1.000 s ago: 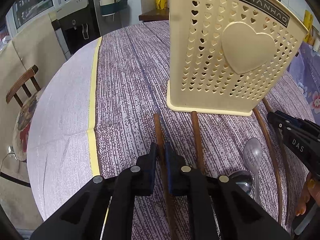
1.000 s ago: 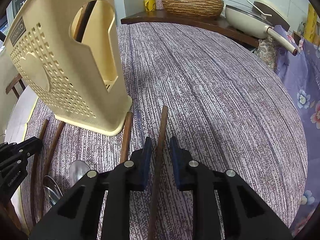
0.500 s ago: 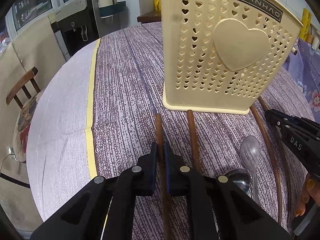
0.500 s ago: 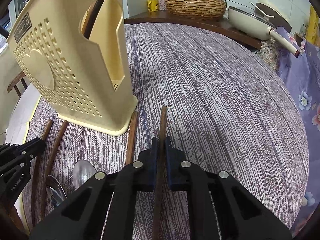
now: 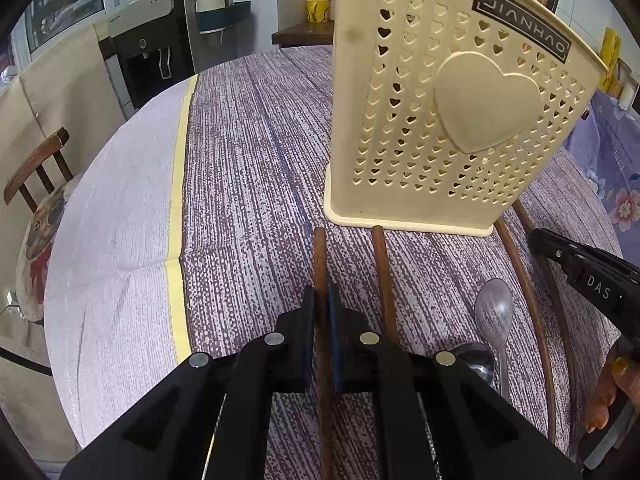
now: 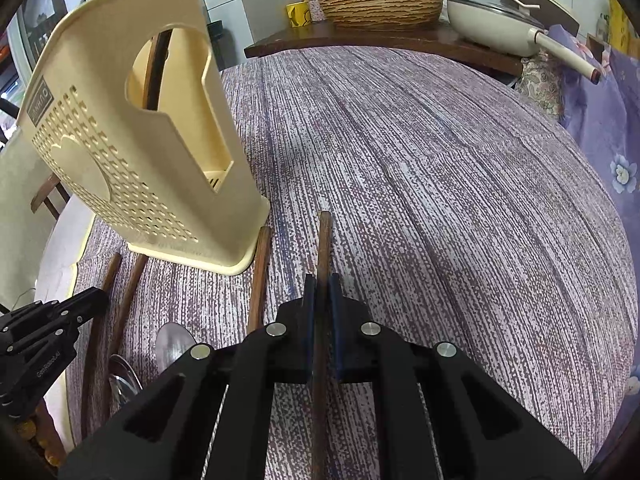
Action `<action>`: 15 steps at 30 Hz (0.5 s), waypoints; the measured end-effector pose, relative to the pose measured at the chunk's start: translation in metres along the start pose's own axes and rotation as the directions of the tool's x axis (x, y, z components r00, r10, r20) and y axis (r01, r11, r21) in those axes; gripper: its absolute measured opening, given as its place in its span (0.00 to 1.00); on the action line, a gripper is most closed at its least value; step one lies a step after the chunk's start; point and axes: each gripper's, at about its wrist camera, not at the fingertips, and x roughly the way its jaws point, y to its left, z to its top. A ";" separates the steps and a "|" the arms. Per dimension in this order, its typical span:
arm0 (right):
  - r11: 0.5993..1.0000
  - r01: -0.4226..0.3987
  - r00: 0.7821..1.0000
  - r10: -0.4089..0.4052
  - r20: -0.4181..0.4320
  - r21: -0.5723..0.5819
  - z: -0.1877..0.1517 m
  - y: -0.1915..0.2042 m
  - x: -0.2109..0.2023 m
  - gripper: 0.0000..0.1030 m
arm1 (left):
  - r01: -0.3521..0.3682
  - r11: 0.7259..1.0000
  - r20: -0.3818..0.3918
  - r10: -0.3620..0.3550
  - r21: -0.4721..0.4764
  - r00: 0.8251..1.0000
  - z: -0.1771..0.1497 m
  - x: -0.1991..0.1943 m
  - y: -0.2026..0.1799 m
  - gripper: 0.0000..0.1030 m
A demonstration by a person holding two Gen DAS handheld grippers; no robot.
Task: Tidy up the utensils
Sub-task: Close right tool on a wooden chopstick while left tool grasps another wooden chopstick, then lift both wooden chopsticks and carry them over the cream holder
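Note:
In the left wrist view my left gripper (image 5: 321,300) is shut on a brown wooden chopstick (image 5: 319,252) that lies on the purple tablecloth and points at the cream heart-patterned utensil holder (image 5: 452,120). A second chopstick (image 5: 379,264) lies just to its right. Beyond that are two metal spoons (image 5: 494,312) and two more chopsticks (image 5: 520,268). In the right wrist view my right gripper (image 6: 322,288) is shut on another chopstick (image 6: 324,240), right of the holder (image 6: 132,140). A loose chopstick (image 6: 260,272) lies beside it. Dark sticks (image 6: 154,68) stand inside the holder.
The round table (image 6: 460,180) spreads to the right of the holder. A wooden counter at the back carries a woven basket (image 6: 380,2) and a white pan (image 6: 492,24). A wooden chair (image 5: 36,164) stands off the table's left edge. My other gripper (image 6: 52,328) shows at the left.
My right gripper's jaws have closed onto the chopstick that lay between them. The left gripper has stayed shut on its chopstick, in the same spot.

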 end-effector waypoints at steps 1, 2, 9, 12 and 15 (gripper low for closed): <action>1.000 -0.005 1.000 0.005 0.002 0.006 0.001 -0.003 -0.001 0.08 | 0.001 1.000 0.002 -0.001 -0.001 1.000 0.000 0.000 0.000 0.07; 1.000 -0.008 1.000 0.008 0.005 0.009 0.002 -0.005 -0.001 0.08 | 0.004 1.000 0.005 -0.004 -0.004 1.000 0.001 -0.001 0.001 0.07; 0.999 -0.040 0.998 0.038 0.055 0.024 0.003 -0.013 -0.019 0.08 | 0.016 1.000 0.054 -0.016 -0.017 0.998 0.004 -0.019 0.003 0.07; 0.999 -0.047 0.995 0.045 0.092 0.018 0.002 -0.014 -0.035 0.07 | 0.025 1.000 0.085 -0.023 -0.017 0.996 0.005 -0.032 0.005 0.07; 0.998 -0.060 0.989 0.058 0.137 0.005 0.002 -0.013 -0.054 0.07 | 0.035 0.999 0.120 -0.033 -0.015 0.992 0.007 -0.046 0.006 0.07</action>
